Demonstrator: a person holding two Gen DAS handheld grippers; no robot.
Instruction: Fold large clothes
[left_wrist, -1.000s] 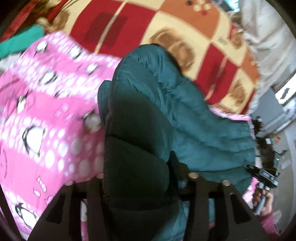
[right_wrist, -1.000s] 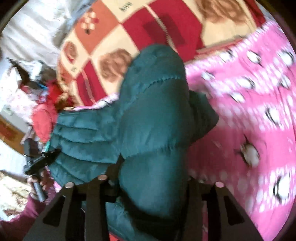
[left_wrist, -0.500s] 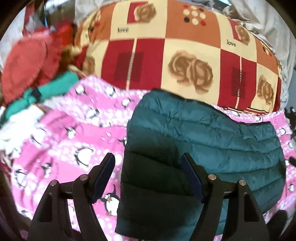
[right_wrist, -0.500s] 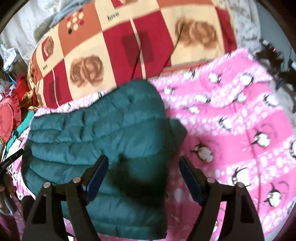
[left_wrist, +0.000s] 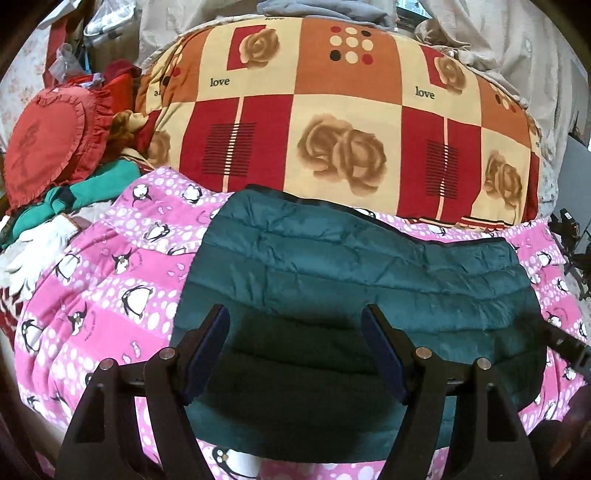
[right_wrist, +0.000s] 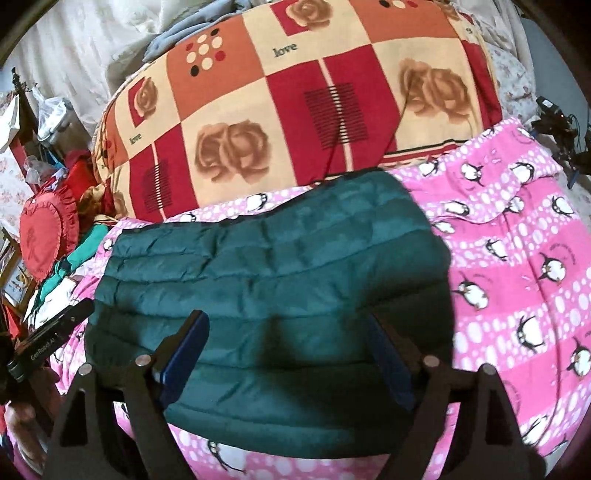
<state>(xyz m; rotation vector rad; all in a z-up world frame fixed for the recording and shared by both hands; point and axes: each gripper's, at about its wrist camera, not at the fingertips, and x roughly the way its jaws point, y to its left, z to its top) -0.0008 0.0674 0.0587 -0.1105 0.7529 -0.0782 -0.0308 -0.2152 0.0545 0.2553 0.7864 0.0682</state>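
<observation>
While tongs (left_wrist: 295, 314) gape, jacket (right_wrist: 266, 266) flat

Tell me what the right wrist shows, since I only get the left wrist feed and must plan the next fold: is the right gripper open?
Observer: Yes. The right gripper is open, its jaws spread wide above the jacket, and it holds nothing.
Operator: What lies past the jacket's right edge?
Observer: Only the blanket, spread out with a few ripples.
</observation>
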